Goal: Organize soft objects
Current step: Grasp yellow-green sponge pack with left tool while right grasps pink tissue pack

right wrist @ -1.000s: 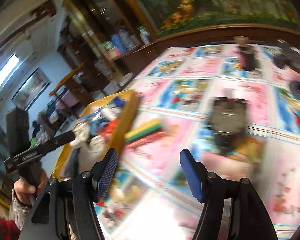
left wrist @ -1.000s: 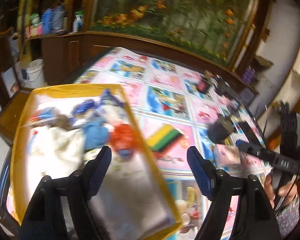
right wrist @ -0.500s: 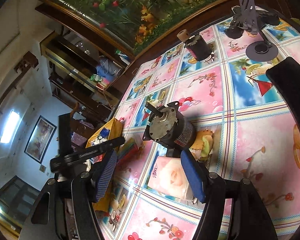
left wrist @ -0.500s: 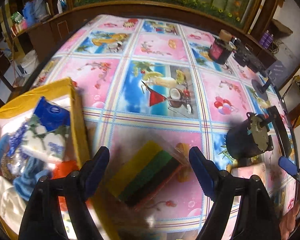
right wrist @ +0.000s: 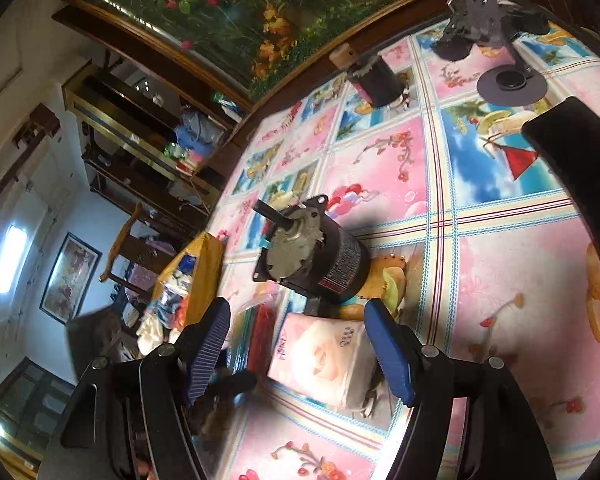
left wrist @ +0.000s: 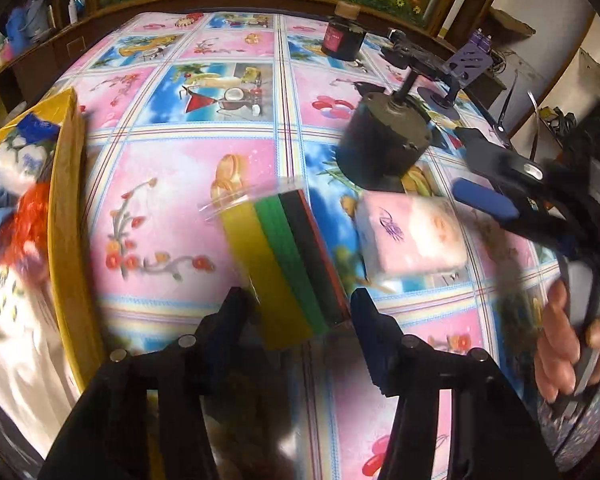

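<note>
The table (left wrist: 236,92), under its bright patterned cloth, is carrying a mix of soft and hard things, and the sorting is looking only partly done. At its left edge the yellow box (left wrist: 66,216) is already holding a heap of soft items: white cloth, something orange and fluffy, blue-and-white packets. Two soft things are still lying out on the cloth. The pack of sponges (left wrist: 284,256), striped yellow, green and black in a clear wrapper, is sitting near the box, and the pink tissue pack (left wrist: 410,236) is lying just beside it, against the dark motor (left wrist: 380,144), which is not soft and by my judgement should be staying where it is.

The left gripper (left wrist: 300,312) is closing its jaws around the near end of the sponges; the pack is between the fingers, but blur is hiding whether they are pressing yet. The right gripper (right wrist: 296,344) is easing its jaws wider and straddling the tissue pack without gripping it. So both packs are still waiting to go into the box.
</note>
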Motion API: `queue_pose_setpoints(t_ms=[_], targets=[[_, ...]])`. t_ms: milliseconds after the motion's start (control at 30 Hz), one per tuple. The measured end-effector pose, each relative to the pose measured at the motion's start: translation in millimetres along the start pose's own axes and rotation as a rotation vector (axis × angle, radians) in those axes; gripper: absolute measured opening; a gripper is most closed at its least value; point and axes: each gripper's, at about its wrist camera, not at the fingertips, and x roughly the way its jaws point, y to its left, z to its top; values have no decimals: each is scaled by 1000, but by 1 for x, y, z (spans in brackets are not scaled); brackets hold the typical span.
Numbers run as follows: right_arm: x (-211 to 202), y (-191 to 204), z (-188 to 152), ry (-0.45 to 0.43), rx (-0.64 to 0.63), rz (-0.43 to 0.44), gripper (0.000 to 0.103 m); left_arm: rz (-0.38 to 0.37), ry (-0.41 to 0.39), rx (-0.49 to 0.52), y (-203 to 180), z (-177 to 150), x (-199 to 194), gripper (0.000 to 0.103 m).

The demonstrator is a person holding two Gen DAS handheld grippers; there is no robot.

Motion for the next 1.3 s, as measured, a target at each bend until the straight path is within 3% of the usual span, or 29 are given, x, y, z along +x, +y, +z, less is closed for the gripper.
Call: queue_pose_setpoints(t_ms=[100, 267, 333, 600, 700, 800, 967, 1233, 1267, 1300], targets=[[19, 1, 5, 49, -52, -31, 74, 70, -29, 25, -9, -9, -1, 54], [31, 19, -8, 210, -166, -32, 74, 25, -27, -31, -1, -3, -2, 56], [25, 28, -15, 250, -223, -63, 74, 17, -30, -47, 3, -2, -4, 63], [17, 39, -23, 194, -321, -154, 74, 77, -34, -40, 5, 14, 9, 66], [13, 42, -21, 177, -333, -150, 74, 127, -58, -55, 6, 19, 14, 66], [12, 41, -21, 175, -335, -148, 74, 150, -101, -60, 8, 19, 13, 42], [22, 55, -30, 209, -409, -169, 77, 134, -162, -103, 17, 11, -3, 41], [50, 75, -58, 231, -611, -339, 78, 100, -280, -113, 15, -12, -25, 41], [52, 75, -60, 228, -621, -349, 78, 97, -298, -112, 14, -14, -27, 41], [52, 74, -61, 228, -616, -345, 70, 95, -313, -110, 14, -16, -29, 41]])
